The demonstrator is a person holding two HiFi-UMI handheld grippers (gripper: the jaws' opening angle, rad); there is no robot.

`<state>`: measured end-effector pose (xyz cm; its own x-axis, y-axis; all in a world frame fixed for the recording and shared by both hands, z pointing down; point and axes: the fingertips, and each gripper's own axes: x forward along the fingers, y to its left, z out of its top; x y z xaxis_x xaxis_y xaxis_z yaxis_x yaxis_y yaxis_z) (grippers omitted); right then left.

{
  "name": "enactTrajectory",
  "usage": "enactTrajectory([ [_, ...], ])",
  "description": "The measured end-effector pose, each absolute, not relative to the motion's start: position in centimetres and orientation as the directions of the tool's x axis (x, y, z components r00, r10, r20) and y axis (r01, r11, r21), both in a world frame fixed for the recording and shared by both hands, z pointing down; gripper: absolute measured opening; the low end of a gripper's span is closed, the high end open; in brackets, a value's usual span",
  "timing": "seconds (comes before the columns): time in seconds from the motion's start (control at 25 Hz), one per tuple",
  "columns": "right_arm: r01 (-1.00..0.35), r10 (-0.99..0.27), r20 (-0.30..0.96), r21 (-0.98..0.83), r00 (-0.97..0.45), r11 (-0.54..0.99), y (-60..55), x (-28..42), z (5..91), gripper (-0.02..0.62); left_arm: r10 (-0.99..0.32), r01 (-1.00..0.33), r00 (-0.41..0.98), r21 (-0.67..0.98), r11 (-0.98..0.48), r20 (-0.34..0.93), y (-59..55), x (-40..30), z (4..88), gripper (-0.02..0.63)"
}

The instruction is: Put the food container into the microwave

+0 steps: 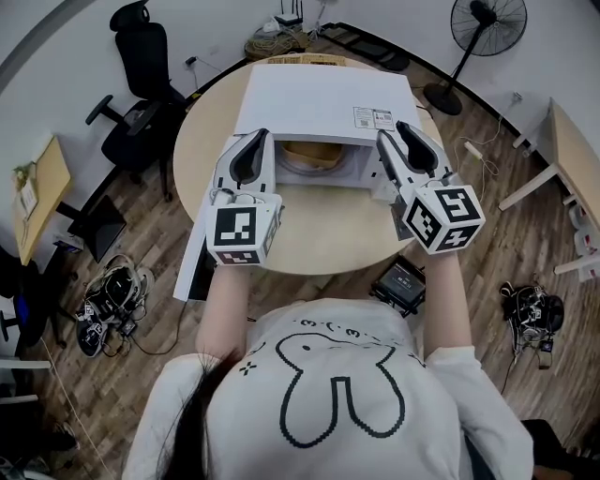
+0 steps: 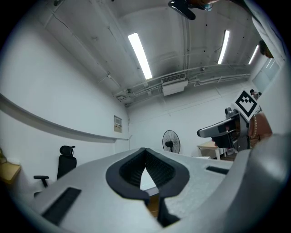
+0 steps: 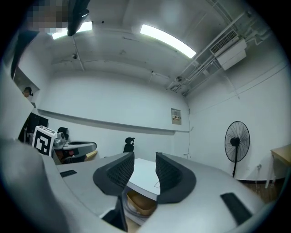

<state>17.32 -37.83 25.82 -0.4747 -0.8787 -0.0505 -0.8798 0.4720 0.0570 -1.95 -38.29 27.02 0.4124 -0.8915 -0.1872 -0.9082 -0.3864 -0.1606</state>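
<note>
- On the round tabletop [image 1: 328,239] stands a white microwave [image 1: 319,98], its front opening facing the person.
- The microwave's door [image 1: 192,262] is swung open and juts out at the left of the opening, past the tabletop's edge.
- The brown food container [image 1: 309,155] sits inside the microwave's cavity, about midway across the opening.
- The left tool [image 2: 144,152] has its ribbed pads closed tip to tip, with only a small gap lower down, and nothing is caught in it.
- From the head view, the left tool points at the left side of the opening, near the container but not touching it.
- The right tool [image 3: 144,159] has its jaws a narrow way apart and empty. The microwave's white top shows through the gap, and the container shows below it.
- The right tool is held at the right side of the opening, level with the left one, and the container lies between the two.
- Each tool's marker cube faces up toward the head camera, just short of the tabletop's near edge.
- A standing fan [image 1: 483,23] is on the wooden floor [image 1: 506,253] beyond the tabletop to the right, and a black office chair [image 1: 141,66] is to the left.
</note>
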Motion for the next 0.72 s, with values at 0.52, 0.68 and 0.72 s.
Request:
enactTrajectory([
  [0.52,-0.89,-0.894,-0.037,0.117,-0.447,0.44,-35.5,17.6,26.0,0.038,-0.89,-0.912,0.403,-0.176,-0.371,-0.213,-38.4,-2.9,25.9,0.009],
  [0.68,-0.897,-0.902,-0.041,0.135,-0.43,0.422,-34.8,17.6,25.9,0.03,-0.889,-0.911,0.405,-0.185,-0.37,-0.216,-38.2,-3.1,25.6,0.009],
  [0.72,-0.898,-0.904,-0.039,0.138,-0.426,0.418,-34.7,17.6,26.0,0.029,-0.887,-0.909,0.409,-0.189,-0.373,-0.216,-38.2,-3.1,25.5,0.008],
])
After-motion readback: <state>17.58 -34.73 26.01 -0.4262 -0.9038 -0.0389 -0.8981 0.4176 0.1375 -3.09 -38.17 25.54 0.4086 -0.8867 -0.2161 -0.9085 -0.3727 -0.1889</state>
